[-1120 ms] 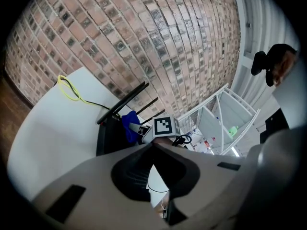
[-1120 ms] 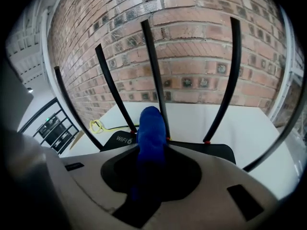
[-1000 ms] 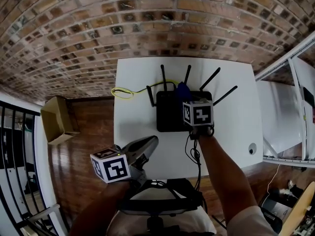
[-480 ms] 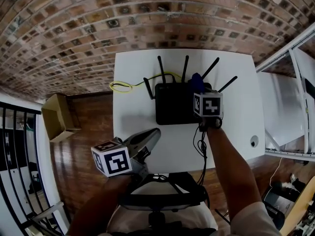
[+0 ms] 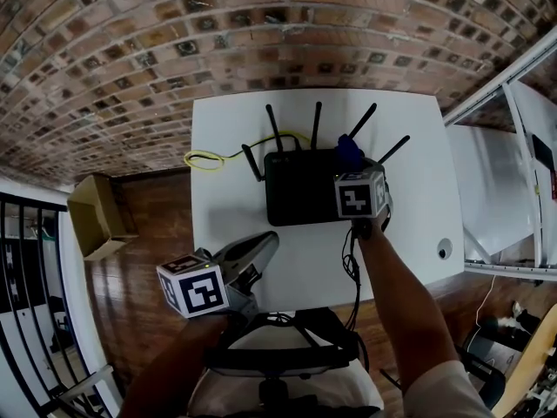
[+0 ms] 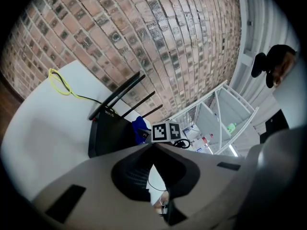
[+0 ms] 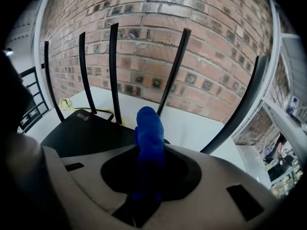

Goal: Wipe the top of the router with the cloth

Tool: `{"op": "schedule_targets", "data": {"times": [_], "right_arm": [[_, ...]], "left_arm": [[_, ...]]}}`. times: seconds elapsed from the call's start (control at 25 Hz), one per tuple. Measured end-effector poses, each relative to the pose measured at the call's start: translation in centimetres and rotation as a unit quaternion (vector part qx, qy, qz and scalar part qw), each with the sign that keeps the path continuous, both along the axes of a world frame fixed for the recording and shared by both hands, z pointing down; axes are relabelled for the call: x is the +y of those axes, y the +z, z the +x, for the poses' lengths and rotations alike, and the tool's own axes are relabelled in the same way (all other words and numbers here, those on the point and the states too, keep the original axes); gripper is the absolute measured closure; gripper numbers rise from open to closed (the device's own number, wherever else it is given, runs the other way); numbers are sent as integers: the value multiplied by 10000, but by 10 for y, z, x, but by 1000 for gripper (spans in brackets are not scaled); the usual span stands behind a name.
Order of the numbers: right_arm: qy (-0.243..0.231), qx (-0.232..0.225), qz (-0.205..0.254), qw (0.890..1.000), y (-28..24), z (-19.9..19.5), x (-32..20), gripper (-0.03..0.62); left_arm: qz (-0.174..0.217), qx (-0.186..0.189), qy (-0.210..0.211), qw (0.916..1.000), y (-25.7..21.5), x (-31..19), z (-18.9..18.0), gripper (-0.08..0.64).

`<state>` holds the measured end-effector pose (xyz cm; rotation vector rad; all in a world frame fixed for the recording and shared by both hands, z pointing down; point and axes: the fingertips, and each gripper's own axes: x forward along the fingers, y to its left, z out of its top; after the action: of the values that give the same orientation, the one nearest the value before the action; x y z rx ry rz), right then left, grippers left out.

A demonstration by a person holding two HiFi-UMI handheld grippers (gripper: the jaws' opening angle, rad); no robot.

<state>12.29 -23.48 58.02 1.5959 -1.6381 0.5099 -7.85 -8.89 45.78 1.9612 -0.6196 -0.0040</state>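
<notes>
The black router (image 5: 300,190) lies on the white table (image 5: 226,129), its several antennas up toward the brick wall. My right gripper (image 5: 352,165) is over the router's right rear corner, shut on the blue cloth (image 5: 348,150). In the right gripper view the cloth (image 7: 149,126) sticks up out of the gripper (image 7: 148,150), above the router's top (image 7: 91,131) and between the antennas. My left gripper (image 5: 261,244) hovers at the table's near edge, shut and with nothing in it. Its own view has the gripper (image 6: 153,146) facing the router (image 6: 110,133) from the side.
A yellow cable (image 5: 209,158) loops on the table left of the router. A small round fitting (image 5: 446,251) sits at the table's right front. A black cord (image 5: 351,264) hangs under my right forearm. A cardboard box (image 5: 96,212) is on the floor at left, a white shelf unit (image 5: 505,207) at right.
My right gripper has carried the cloth to the right along the router's top, from near the middle to the right rear corner. The left gripper has stayed near the table's front edge.
</notes>
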Motion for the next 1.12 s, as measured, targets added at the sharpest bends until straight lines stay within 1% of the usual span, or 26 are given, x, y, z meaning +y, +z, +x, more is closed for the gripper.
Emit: {"op": "schedule_targets", "data": {"times": [0.08, 0.2, 0.36, 0.48, 0.64, 0.84, 0.92, 1.12], "right_arm": [[30, 201, 15, 9998, -2, 5, 1, 479], [187, 385, 10, 9991, -4, 15, 2, 479], [411, 511, 43, 9978, -6, 22, 4, 479], [516, 564, 93, 9970, -6, 23, 6, 479], [539, 488, 157, 9972, -10, 23, 8, 479], [447, 429, 455, 9970, -30, 19, 11, 479], [369, 262, 591, 9972, -38, 12, 10, 479], [133, -239, 865, 9959, -58, -15, 14, 479]], "left_arm": [[-47, -31, 4, 10000, 1, 1, 0, 541], [-87, -55, 21, 9999, 1, 2, -1, 541], [-9, 19, 34, 10000, -3, 2, 1, 541], [10, -11, 49, 10000, -4, 4, 2, 541], [-27, -77, 56, 10000, -4, 9, 0, 541], [77, -4, 16, 10000, -8, 9, -4, 541], [22, -72, -2, 10000, -6, 10, -7, 541], [137, 28, -25, 9999, -13, 13, -10, 541]]}}
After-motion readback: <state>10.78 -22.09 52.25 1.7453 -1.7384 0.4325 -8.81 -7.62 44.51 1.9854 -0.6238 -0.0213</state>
